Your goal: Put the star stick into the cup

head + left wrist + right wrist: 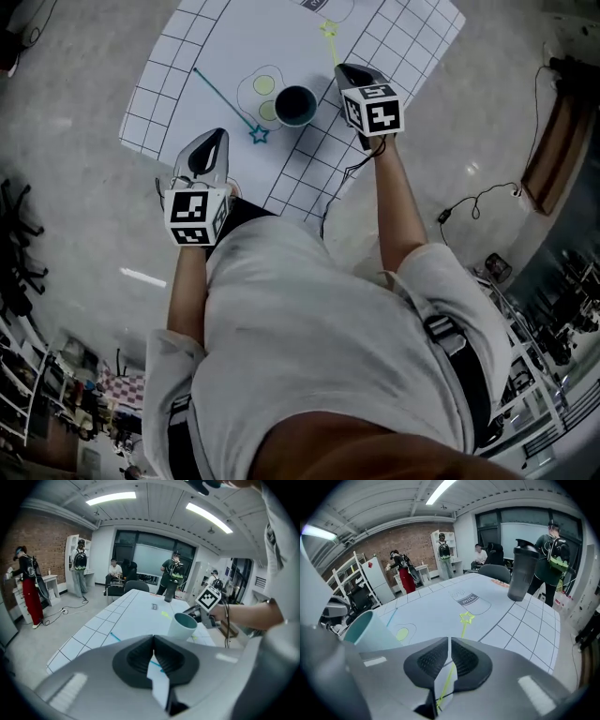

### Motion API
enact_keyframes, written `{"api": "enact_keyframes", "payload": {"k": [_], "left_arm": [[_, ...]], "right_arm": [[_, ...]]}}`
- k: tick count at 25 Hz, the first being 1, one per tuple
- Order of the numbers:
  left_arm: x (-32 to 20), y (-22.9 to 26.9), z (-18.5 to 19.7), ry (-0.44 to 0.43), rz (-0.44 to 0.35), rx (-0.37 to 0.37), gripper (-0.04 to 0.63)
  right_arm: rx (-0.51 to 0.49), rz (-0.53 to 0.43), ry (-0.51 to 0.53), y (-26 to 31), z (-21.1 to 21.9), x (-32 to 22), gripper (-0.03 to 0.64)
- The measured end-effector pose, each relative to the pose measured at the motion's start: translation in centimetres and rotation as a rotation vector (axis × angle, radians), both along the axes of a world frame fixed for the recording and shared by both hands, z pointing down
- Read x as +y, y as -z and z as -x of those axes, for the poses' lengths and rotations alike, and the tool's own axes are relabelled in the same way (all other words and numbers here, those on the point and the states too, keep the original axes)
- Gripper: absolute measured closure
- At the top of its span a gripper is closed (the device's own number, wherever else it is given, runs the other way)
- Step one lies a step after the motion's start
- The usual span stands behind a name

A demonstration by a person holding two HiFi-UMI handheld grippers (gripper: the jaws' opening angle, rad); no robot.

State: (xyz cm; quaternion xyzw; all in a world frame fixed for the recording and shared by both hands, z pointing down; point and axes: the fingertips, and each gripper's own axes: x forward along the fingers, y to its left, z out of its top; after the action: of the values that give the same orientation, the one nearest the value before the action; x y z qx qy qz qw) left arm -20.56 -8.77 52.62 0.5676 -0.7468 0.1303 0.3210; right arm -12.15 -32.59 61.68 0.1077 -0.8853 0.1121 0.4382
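Over the white gridded desk [234, 37], seen from my head camera, the left gripper [214, 141] hovers at the near edge. Its jaws are pressed together with nothing between them. Just to its right the blue star stick [225, 100] lies flat on the desk. Its handle runs off toward the far left and its star end is nearest the cup, near the gripper's tip but apart from it. Next comes the teal cup [298, 120], upright on a printed outline, with nothing visible inside it. Right of the cup, the right gripper [349, 71] points steeply down over the near end of the yellow star stick [334, 47], which also lies flat, its star pointing away from me. In the right gripper view I read those jaws as parted by a thin slit. The stick shows through the gap on the desk beyond, and the pads are not pinching it. Farther back on the right stands a dark shaker bottle [522, 573].
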Motion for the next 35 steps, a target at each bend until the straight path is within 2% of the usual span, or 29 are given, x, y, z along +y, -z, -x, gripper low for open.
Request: {"api": "enact_keyframes", "payload": {"k": [2,9,11,15,19,24,35], "left_arm": [[-0.1,-0.6,1.0,0.018,0.011,0.004,0.592],[0.9,-2.2,1.4,0.067,0.059,0.032,0.592],[0.9,-2.3,1.3,0.071,0.060,0.035,0.592],[1.0,-2.3,1.4,0.078,0.054,0.040,0.592],[0.8,-1.9,1.3,0.069,0.036,0.031,0.592],[0.4,-1.1,1.0,0.032,0.015,0.016,0.592],[-0.2,0.7,0.7,-0.076,-0.047,-0.002,0.592]], "right_arm": [[0.020,-0.001,0.000,-1.4,0.7,-1.0,0.574],[0.109,-0.002,-0.001,-4.9,1.7,-2.2,0.551],[0.120,-0.014,-0.012,-5.0,1.6,-2.5,0.583],[0.107,-0.011,-0.025,-4.9,1.4,-2.7,0.600],[0.005,0.030,-0.090,-3.3,1.6,-2.9,0.601],[-0.220,0.098,-0.203,1.9,2.1,-2.6,0.601],[-0.509,0.128,-0.276,11.6,2.7,0.7,0.601]]}}
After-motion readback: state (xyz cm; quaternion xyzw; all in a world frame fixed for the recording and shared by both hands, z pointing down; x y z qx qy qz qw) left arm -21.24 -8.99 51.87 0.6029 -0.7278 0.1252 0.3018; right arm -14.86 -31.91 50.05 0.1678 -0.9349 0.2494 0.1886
